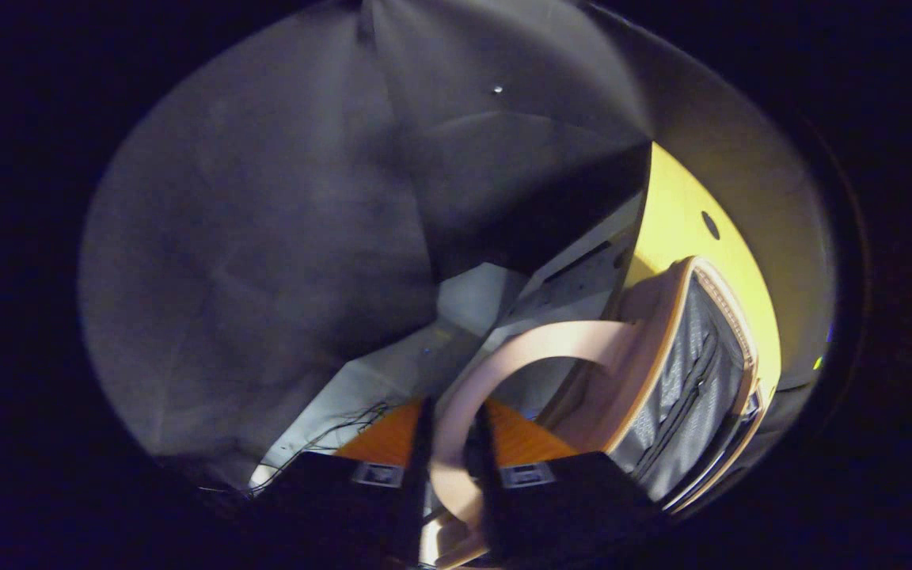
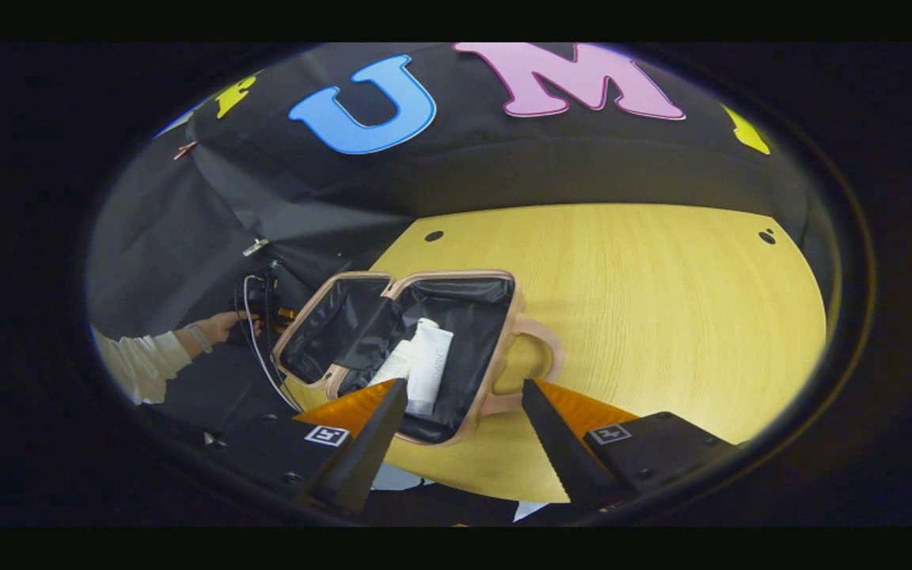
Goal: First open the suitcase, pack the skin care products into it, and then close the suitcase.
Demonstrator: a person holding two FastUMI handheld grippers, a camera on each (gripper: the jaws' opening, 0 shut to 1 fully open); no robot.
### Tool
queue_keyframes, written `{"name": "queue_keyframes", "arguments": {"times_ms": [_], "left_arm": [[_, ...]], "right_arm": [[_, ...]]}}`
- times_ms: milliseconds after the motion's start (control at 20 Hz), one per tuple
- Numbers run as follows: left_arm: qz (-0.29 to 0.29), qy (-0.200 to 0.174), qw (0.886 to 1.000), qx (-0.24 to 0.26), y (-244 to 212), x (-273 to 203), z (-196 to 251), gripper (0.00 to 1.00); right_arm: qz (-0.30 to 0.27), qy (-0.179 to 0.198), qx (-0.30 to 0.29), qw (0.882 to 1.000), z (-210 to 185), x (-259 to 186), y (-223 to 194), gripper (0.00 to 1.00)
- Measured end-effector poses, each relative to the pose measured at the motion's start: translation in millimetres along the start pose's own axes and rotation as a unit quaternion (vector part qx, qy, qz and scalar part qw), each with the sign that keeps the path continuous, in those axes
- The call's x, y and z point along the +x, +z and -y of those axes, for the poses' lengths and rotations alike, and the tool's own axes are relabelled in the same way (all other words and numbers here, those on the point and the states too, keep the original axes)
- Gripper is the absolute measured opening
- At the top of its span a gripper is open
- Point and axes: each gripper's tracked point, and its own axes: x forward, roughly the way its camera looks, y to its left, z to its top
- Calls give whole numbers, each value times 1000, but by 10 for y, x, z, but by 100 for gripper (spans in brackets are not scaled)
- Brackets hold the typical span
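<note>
Pink suitcase (image 2: 424,348) lying open on the table (image 2: 662,317), white tubes (image 2: 430,366) inside it, left gripper (image 1: 450,475) clamped on its handle (image 1: 519,348), right gripper (image 2: 464,443) spread wide just beside it

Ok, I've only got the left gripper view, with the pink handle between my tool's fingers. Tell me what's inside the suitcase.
Observer: The right gripper view shows white tubes lying in the suitcase, on its dark lining.
Operator: Give me the right tool's state.
Observer: The right tool is open and holds nothing; it points at the case from the table's near edge.
Operator: Now the lid.
Observer: The lid lies open to the left, with a sleeved hand beside it.
</note>
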Motion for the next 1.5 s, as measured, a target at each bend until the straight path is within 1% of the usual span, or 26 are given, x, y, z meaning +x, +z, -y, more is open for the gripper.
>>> {"name": "queue_keyframes", "arguments": {"times_ms": [50, 100, 150, 200, 250, 400, 450, 600, 700, 750, 850, 1000, 1100, 1200, 1250, 1350, 1450, 1500], "left_arm": [[11, -15, 1000, 16, 33, -80, 11, 21], [22, -33, 999, 28, 82, -148, 62, 19], [25, -46, 998, 39, 72, -231, 174, 16], [30, -55, 996, 57, 80, -359, 244, 14], [42, -64, 994, 78, 138, -506, 295, 11], [87, -90, 985, 119, 264, -1063, 584, 7], [105, -104, 981, 128, 304, -1286, 724, 6], [153, -149, 965, 153, 276, -2048, 1141, 6], [174, -161, 953, 191, 139, -2459, 1364, 6], [182, -165, 946, 213, -9, -2627, 1481, 6], [199, -182, 930, 251, -220, -2932, 1860, 6], [212, -249, 908, 264, -631, -3287, 2601, 6], [204, -300, 893, 267, -1012, -3425, 3069, 6], [187, -344, 881, 267, -1405, -3456, 3504, 6], [178, -358, 878, 264, -1543, -3358, 3698, 6], [150, -384, 876, 251, -1850, -3114, 4065, 6], [132, -396, 871, 257, -2155, -2789, 4308, 6], [119, -399, 871, 261, -2276, -2609, 4399, 6]], "right_arm": [[4, 1, 4, 1000, 12, -16, 34, 93], [10, 2, 7, 1000, 25, -45, 56, 93], [13, 4, 8, 1000, 38, -55, 72, 93], [14, 6, 8, 1000, 44, -72, 61, 93], [18, 8, 9, 1000, 42, -77, 80, 93], [25, 23, -2, 999, 26, -126, 109, 93], [26, 28, -5, 999, 19, -144, 118, 93], [39, 51, -15, 998, -107, -199, 194, 93], [51, 64, -17, 996, -143, -273, 235, 93], [61, 69, -20, 996, -155, -310, 265, 93], [71, 72, -31, 994, -116, -404, 247, 93], [75, 71, -39, 994, 33, -626, 149, 93], [73, 68, -43, 994, 208, -805, 56, 93], [75, 53, -49, 995, 459, -957, 5, 93], [76, 44, -46, 995, 585, -1045, -11, 93], [84, 29, -36, 995, 817, -1206, 1, 93], [95, 8, -25, 995, 1087, -1368, -5, 93], [100, -2, -20, 995, 1205, -1438, -8, 93]]}}
